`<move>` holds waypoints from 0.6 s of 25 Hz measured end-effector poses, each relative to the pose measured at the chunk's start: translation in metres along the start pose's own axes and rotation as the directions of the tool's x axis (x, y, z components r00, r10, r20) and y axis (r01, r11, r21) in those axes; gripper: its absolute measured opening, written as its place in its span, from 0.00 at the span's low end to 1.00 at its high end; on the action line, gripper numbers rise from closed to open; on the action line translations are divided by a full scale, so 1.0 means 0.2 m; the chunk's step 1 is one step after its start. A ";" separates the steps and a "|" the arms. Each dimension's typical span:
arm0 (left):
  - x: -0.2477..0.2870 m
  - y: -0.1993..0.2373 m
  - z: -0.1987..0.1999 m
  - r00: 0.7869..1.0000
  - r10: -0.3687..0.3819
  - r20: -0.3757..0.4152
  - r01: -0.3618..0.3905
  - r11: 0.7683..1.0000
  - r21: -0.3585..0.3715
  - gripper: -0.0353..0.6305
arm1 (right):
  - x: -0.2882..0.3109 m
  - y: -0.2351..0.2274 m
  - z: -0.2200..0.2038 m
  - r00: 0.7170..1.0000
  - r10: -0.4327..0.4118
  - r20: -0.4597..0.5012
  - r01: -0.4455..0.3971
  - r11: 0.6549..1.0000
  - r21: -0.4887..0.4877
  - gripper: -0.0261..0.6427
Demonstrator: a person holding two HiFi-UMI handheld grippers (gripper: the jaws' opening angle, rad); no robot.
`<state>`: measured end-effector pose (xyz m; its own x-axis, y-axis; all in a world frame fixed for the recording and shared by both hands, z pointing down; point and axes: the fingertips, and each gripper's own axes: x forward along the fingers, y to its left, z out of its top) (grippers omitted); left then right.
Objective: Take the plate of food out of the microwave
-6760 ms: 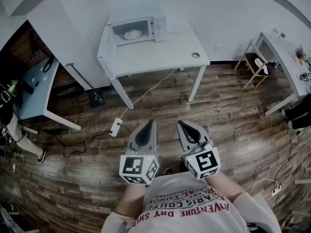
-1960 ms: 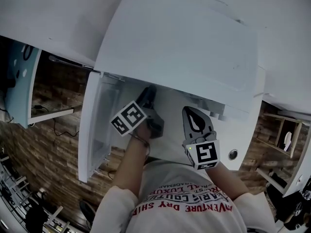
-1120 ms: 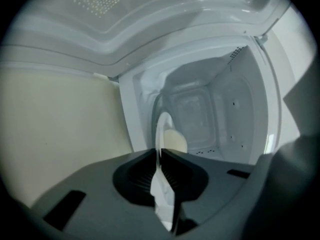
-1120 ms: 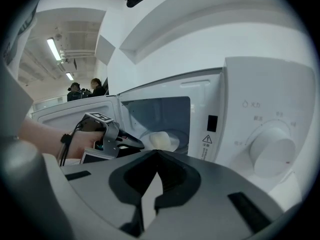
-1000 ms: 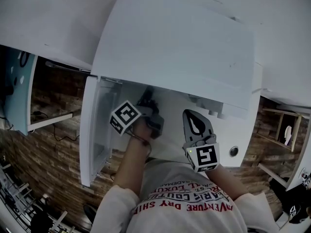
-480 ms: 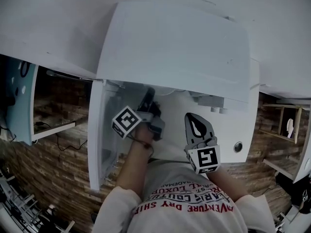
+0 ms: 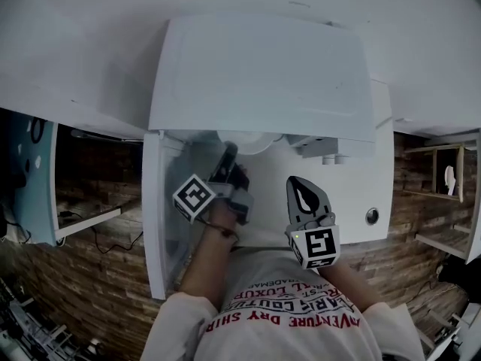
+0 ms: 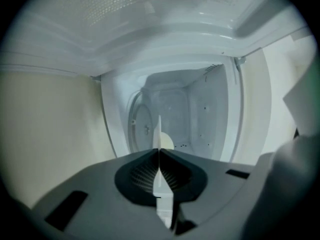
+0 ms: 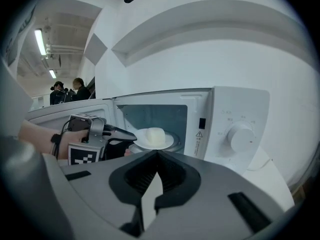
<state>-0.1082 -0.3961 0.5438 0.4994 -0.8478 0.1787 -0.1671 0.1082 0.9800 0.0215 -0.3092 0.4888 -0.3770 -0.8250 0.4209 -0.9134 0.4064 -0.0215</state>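
Note:
The white microwave [image 7: 259, 74] stands with its door [image 7: 161, 224] swung open to the left. A white plate [image 9: 165, 143] carrying a pale block of food [image 9: 154, 135] sits at the cavity mouth, its edge showing in the head view [image 7: 252, 141]. My left gripper [image 7: 228, 150] is turned on its side and shut on the plate's near rim, seen edge-on [image 8: 159, 129] between its jaws [image 8: 159, 156]; the right gripper view shows the same grip [image 9: 134, 136]. My right gripper [image 7: 298, 181] hovers shut and empty before the control panel [image 9: 240, 134].
The microwave sits on a white table [image 7: 376, 179] with a round cable hole [image 7: 373, 216]. The open door [image 9: 55, 114] stands at the left of my left arm. A blue desk [image 7: 30, 171] is far left; people [image 9: 67, 91] stand in the background.
The left gripper's jaws have shut on the plate rim and drawn back slightly, so more of the plate shows from under the microwave's top. The right gripper has barely moved.

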 end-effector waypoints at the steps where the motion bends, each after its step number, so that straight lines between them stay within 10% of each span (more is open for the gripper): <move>1: -0.02 -0.02 -0.01 1.000 -0.004 -0.002 0.004 1.000 0.003 0.07 | -0.01 0.00 0.01 1.000 -0.004 0.007 0.004 1.000 0.001 0.04; 15: -0.35 -0.17 -0.31 0.997 -0.075 0.013 0.075 0.997 0.020 0.07 | -0.30 -0.12 0.08 0.995 -0.027 0.095 0.028 1.000 -0.010 0.04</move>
<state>-0.0836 -0.3085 0.5038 0.4990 -0.8604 0.1036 -0.1464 0.0341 0.9886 0.0642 -0.2759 0.4485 -0.3649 -0.8693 0.3335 -0.9222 0.3867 -0.0010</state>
